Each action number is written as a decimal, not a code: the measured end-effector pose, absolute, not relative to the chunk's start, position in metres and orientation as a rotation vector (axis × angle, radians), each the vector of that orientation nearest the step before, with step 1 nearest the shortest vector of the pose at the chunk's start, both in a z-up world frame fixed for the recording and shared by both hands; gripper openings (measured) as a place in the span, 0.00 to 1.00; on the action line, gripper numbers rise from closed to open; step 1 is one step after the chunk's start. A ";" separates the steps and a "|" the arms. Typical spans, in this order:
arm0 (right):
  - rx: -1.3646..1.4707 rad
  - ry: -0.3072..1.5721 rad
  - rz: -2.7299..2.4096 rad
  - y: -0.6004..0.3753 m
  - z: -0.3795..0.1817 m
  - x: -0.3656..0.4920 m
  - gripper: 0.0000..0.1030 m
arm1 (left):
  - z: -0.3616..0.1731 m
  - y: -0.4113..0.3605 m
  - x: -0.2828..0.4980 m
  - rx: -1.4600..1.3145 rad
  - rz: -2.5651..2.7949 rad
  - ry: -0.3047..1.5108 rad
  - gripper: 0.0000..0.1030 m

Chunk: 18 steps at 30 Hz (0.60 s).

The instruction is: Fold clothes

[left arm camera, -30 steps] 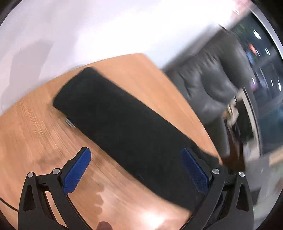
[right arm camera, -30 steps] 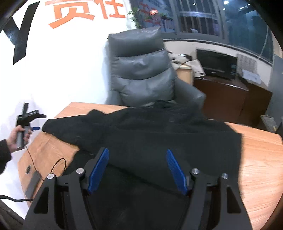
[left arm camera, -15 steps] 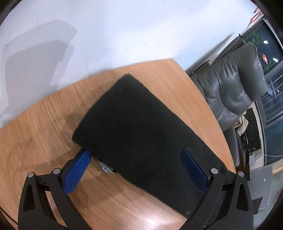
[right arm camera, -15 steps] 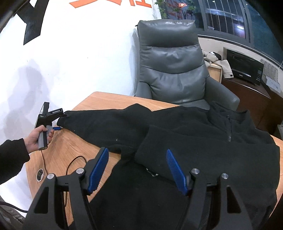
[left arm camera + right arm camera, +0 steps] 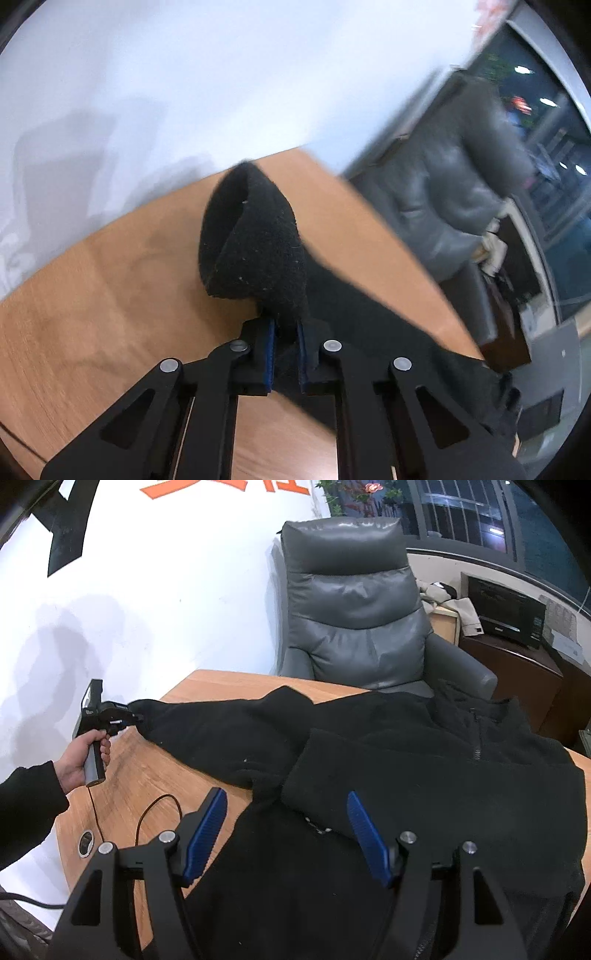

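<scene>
Now closed, the left hand-held gripper (image 5: 284,347) clamps the black fleece jacket's sleeve cuff (image 5: 255,240) above the worktop (image 5: 110,295); the right hand-held gripper (image 5: 286,834) hovers, blue pads apart.

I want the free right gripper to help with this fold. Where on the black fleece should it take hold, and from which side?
Probably the near edge of the folded sleeve lying across the black fleece, approached from the front, low along the table. That edge is a raised, doubled flap facing the open right gripper; the left gripper already pinches the other cuff.
</scene>
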State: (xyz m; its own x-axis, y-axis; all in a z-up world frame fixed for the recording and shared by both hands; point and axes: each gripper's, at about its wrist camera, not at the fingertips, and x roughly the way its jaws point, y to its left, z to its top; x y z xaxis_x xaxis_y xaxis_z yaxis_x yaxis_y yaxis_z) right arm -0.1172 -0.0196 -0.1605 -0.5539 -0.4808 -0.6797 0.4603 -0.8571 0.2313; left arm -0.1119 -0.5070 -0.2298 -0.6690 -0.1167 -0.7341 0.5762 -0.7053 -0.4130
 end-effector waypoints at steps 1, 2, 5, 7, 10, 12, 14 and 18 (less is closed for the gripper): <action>1.048 -0.041 -2.382 -0.016 -0.160 -0.115 0.70 | -0.216 -0.491 -0.115 0.970 -2.425 0.898 0.07; 1.041 -0.047 -2.389 -0.010 -0.157 -0.113 0.70 | -0.203 -0.473 -0.118 0.958 -2.469 0.890 0.07; 1.001 -0.087 -2.420 0.017 -0.147 -0.104 0.70 | -0.163 -0.410 -0.130 0.931 -2.616 0.868 0.07; 0.970 -0.123 -2.438 0.036 -0.138 -0.098 0.70 | -0.141 -0.355 -0.144 0.936 -2.726 0.843 0.07; 0.892 -0.200 -2.480 0.075 -0.119 -0.088 0.70 | -0.123 -0.254 -0.166 0.997 -2.888 0.812 0.07; 0.835 -0.253 -2.514 0.107 -0.106 -0.079 0.70 | -0.119 -0.187 -0.180 1.061 -2.974 0.812 0.07; 0.793 -0.293 -2.552 0.140 -0.095 -0.069 0.70 | -0.126 -0.120 -0.188 1.134 -3.025 0.812 0.07; 0.716 -0.342 -2.639 0.207 -0.075 -0.051 0.70 | -0.160 -0.001 -0.194 1.287 -3.079 0.826 0.07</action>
State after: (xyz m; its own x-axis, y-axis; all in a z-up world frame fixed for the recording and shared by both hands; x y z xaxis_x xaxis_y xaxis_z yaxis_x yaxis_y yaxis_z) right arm -0.0506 0.2074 -0.0755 -0.7964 -0.4228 -0.4325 0.2984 -0.8967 0.3270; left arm -0.1944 -0.0015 -0.1604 -0.6821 0.4378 -0.5858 -0.0860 -0.8435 -0.5302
